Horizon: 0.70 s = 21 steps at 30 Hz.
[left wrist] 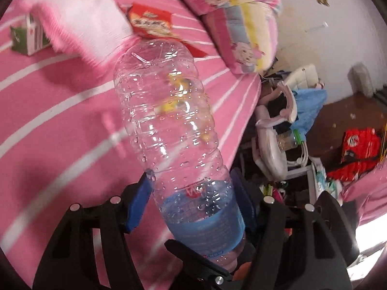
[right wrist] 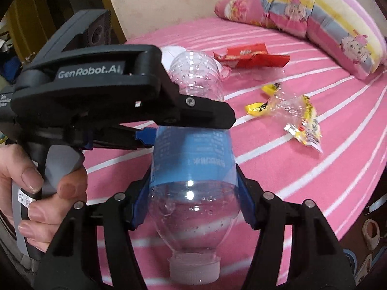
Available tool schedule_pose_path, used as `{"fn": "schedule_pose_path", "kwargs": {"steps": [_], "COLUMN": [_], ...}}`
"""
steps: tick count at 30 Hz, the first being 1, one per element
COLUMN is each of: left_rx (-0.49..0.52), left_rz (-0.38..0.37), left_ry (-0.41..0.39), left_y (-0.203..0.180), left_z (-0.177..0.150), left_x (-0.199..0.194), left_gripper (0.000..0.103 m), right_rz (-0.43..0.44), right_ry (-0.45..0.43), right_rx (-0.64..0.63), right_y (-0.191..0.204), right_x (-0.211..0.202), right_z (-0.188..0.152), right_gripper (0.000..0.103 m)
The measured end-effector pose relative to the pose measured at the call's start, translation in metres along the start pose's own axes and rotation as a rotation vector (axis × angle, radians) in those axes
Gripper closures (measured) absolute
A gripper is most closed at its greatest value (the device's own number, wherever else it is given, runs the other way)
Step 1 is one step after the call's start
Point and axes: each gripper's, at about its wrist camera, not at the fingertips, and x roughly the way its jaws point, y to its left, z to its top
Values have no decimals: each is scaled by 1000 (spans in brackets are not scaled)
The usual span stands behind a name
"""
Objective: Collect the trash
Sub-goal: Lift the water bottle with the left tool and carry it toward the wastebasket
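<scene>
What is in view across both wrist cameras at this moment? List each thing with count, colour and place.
plastic bottle: 1, clear with blue label, white cap, held between both grippers
red wrapper: 1, red, on bed behind bottle
yellow wrappers: about 2, yellow, on bed at right
carton: 1, green and white, far end of bed
pillows: several, pink and yellow, head of bed
bed sheet: 1, pink, white stripes
left gripper: black, blue pads
right gripper: black, blue pads
hand: on left gripper's handle
</scene>
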Motion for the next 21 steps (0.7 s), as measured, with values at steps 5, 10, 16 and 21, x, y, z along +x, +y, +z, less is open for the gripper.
{"fn": "schedule_pose_path", "kwargs": {"steps": [5,10,16,21], "left_rx": [52,112,180,253], "left_rz": [-12,-41,-83,-108], "left_ry": [-8,-1,28,75], "left_y": [-41,-91,-146,-190], "left_z": [-33,-61,-92,-122], "left_x": [-15,-16,-10,12], "left_gripper": [40,40,40,40], "right_rz": [-18,-57,-123,-182], "right_ry": [-48,-93,-141,-168], "right_rx": [11,20,11,43], "right_y": [5,1,-11,-34], "right_x": [-52,-98,-158,-197], "right_z": [-21,-36,-62,-90], "right_gripper": [41,41,41,41]}}
